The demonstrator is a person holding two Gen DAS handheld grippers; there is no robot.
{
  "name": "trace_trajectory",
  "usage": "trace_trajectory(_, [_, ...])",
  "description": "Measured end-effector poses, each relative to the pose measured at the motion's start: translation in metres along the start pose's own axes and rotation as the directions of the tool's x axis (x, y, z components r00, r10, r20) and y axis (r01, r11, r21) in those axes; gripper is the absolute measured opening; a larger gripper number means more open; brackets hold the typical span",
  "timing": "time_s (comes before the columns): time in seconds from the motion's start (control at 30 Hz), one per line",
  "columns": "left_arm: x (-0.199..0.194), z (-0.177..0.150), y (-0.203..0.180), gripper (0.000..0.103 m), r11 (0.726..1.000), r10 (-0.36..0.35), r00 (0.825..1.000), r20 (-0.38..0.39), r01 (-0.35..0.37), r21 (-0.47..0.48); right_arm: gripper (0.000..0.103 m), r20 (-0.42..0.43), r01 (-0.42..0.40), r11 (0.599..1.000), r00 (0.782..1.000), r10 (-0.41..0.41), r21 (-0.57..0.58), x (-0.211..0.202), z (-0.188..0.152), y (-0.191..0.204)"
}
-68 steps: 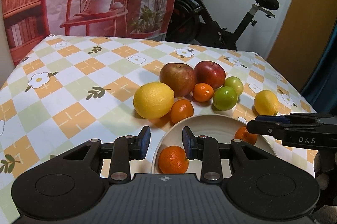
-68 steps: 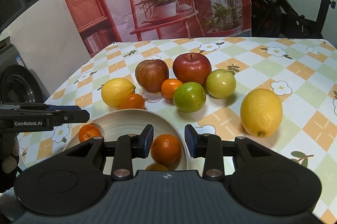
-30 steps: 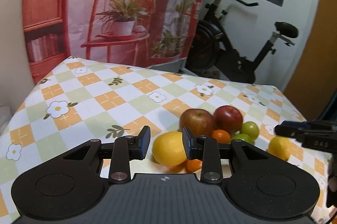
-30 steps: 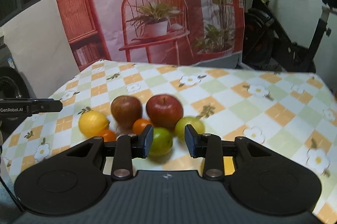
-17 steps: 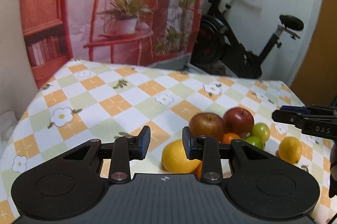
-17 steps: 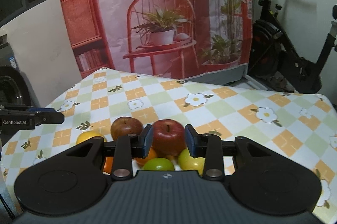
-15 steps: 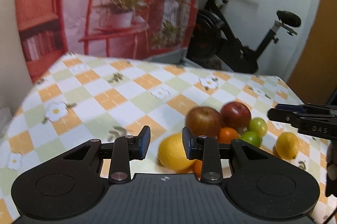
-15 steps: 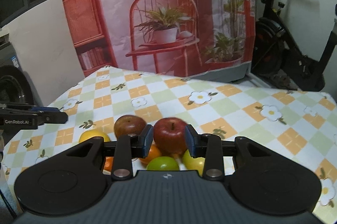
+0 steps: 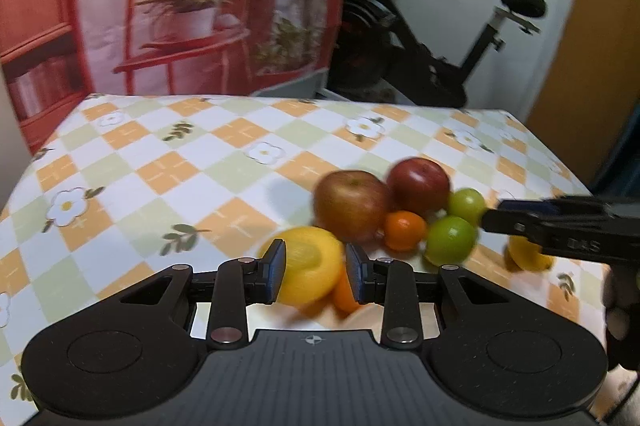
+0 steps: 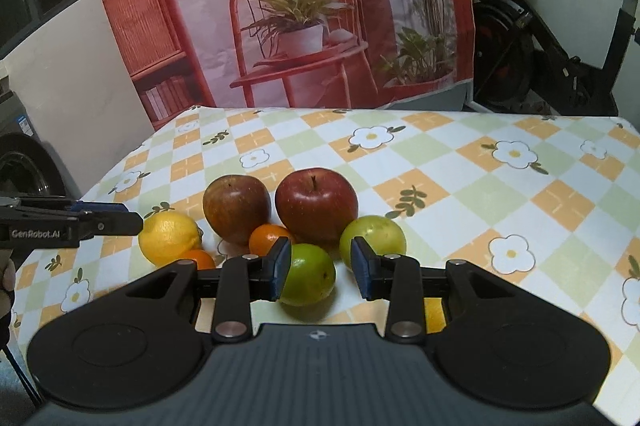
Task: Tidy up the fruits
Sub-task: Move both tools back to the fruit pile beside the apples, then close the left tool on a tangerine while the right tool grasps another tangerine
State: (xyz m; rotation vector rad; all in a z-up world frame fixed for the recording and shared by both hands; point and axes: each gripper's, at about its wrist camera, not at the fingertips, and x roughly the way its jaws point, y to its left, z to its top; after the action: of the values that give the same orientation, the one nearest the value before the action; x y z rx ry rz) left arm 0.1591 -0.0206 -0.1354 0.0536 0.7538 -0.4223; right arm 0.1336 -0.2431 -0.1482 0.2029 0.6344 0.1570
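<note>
A pile of fruit lies on the checked tablecloth (image 10: 460,154): a brownish apple (image 10: 236,208), a red apple (image 10: 316,202), a small orange (image 10: 268,238), two green fruits (image 10: 310,276) (image 10: 374,234) and a lemon (image 10: 168,236). My right gripper (image 10: 320,268) is open and empty, raised above the near green fruit. My left gripper (image 9: 316,274) is open and empty, raised in front of the lemon (image 9: 308,268). A second lemon (image 9: 524,258) lies at the right. The plate is mostly hidden behind the grippers.
A printed backdrop (image 10: 300,6) with a red chair hangs behind the table. An exercise bike (image 10: 540,38) stands at the back right. The left gripper's side shows in the right wrist view (image 10: 68,222), and the right gripper's side in the left wrist view (image 9: 560,226).
Both grippers have lifted up and back from the plate, which has dropped out of view. Since half a second ago they have tipped slightly down toward the fruit pile. Both stay open and empty.
</note>
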Motion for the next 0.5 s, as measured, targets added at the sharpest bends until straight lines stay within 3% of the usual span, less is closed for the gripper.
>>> trace_trajectory(0.23, [0.015, -0.010, -0.013, 0.034, 1.000, -0.025, 0.998, -0.051, 0.026, 0.003, 0.037, -0.018, -0.024, 0.999, 1.000, 0.023, -0.048, 0.010, 0.003, 0.007])
trace_trajectory(0.5, [0.020, -0.011, -0.016, 0.034, 1.000, -0.020, 0.998, -0.058, 0.020, -0.005, 0.036, -0.037, -0.035, 0.995, 0.999, 0.032, -0.094, 0.031, 0.009, 0.017])
